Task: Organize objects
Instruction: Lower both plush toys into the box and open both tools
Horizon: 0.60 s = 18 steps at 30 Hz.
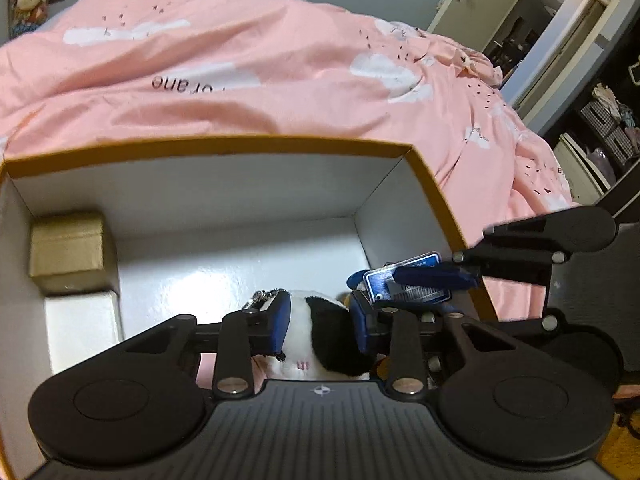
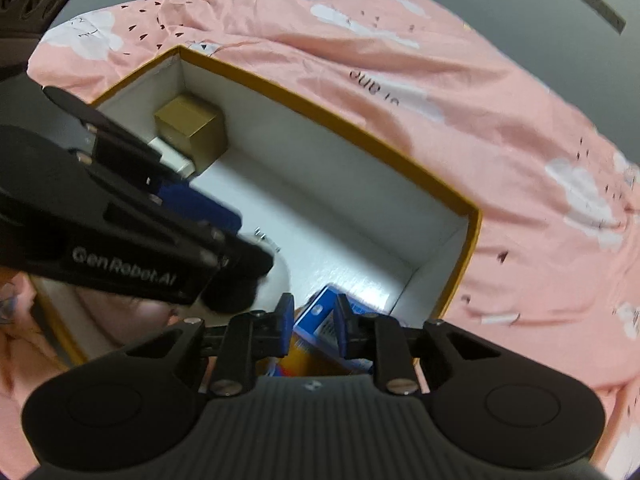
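An open box [image 1: 436, 196] with an orange rim and white inside sits on a pink quilt [image 1: 240, 60]; its floor is mostly bare, with a gold carton [image 1: 68, 252] on a white block [image 1: 82, 320] in the far left corner. The left gripper [image 1: 320, 322] is clamped on a black-and-white plush toy [image 1: 320, 332] near the front wall. The right gripper [image 2: 310, 326] pinches a blue packet [image 2: 320, 320] at the right corner, its label blurred. "GenRobot.AI" is printed on the left gripper, "crane" on the quilt
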Each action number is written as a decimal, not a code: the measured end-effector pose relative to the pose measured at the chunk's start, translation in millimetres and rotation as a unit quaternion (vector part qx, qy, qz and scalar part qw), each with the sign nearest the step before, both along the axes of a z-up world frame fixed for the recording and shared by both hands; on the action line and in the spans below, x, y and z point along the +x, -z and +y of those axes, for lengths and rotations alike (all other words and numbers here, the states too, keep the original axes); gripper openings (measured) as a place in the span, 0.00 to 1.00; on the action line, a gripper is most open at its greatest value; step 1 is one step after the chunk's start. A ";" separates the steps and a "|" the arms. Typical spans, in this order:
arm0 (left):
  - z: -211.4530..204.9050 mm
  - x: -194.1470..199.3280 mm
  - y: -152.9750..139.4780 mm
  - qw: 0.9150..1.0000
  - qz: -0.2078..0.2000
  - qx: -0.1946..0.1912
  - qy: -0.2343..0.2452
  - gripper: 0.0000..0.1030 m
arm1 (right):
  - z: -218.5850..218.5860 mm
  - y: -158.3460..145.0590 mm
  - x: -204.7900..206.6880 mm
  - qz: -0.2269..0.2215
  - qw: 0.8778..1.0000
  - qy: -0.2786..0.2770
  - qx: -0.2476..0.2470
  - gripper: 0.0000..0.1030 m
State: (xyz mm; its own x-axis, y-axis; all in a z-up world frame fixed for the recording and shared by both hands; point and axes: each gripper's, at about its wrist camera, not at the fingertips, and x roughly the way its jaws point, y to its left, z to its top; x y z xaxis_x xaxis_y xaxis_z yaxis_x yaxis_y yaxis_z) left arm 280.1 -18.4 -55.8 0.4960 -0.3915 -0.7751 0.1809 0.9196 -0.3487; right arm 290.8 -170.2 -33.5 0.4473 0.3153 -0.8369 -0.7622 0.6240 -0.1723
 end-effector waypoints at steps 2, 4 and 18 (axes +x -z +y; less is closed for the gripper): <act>0.3 -0.9 2.9 1.000 -0.001 -0.001 0.000 0.37 | 0.5 3.8 5.0 -0.014 1.000 -0.004 -0.001 0.22; 0.3 -0.9 3.5 1.000 0.000 -0.002 0.000 0.36 | 1.9 10.0 13.2 -0.012 1.000 -0.004 -0.010 0.22; -5.8 -2.1 10.5 0.999 0.043 -0.002 0.014 0.33 | 6.1 24.9 4.3 0.096 0.995 -0.025 -0.005 0.00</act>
State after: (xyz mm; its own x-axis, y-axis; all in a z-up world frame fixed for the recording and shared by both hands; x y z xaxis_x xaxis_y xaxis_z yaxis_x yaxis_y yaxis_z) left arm 278.0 -24.2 -66.4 0.4167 -0.4071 -0.8128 0.1755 0.9133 -0.3675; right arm 295.1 -164.1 -58.3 0.2634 0.3250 -0.9083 -0.8113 0.5841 -0.0262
